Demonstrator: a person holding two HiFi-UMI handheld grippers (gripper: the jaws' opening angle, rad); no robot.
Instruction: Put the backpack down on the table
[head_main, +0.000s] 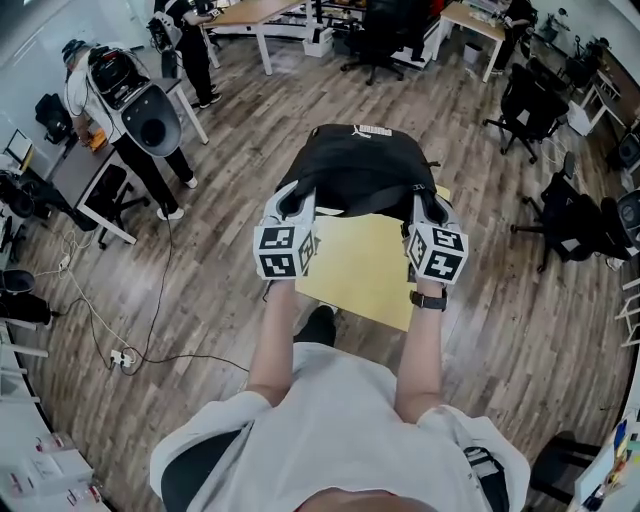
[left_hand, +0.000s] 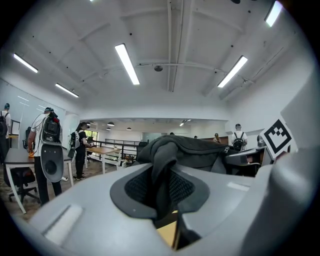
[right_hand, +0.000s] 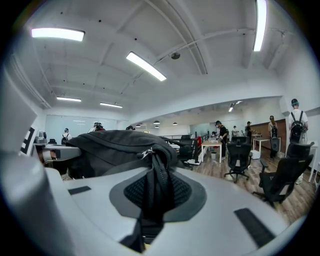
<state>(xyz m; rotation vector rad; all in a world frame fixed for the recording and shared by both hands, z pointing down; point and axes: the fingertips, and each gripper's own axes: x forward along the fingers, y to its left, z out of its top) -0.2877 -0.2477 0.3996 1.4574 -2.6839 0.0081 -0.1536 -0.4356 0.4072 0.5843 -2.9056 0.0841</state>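
Observation:
A black backpack (head_main: 355, 168) hangs in the air between my two grippers, over the far part of a small yellow table (head_main: 362, 268). My left gripper (head_main: 299, 203) is shut on the bag's left edge; in the left gripper view a fold of black fabric (left_hand: 162, 170) is pinched between the jaws. My right gripper (head_main: 424, 207) is shut on the bag's right side, where a black strap with a zipper (right_hand: 156, 182) runs between the jaws. The backpack (right_hand: 112, 145) bulges beyond the right gripper's jaws. Its underside is hidden from me.
Wooden floor surrounds the table. A person wearing a backpack (head_main: 125, 95) stands at a desk on the left. Black office chairs (head_main: 528, 105) stand at the right and desks (head_main: 258, 15) line the back. A cable (head_main: 125, 355) lies on the floor at the left.

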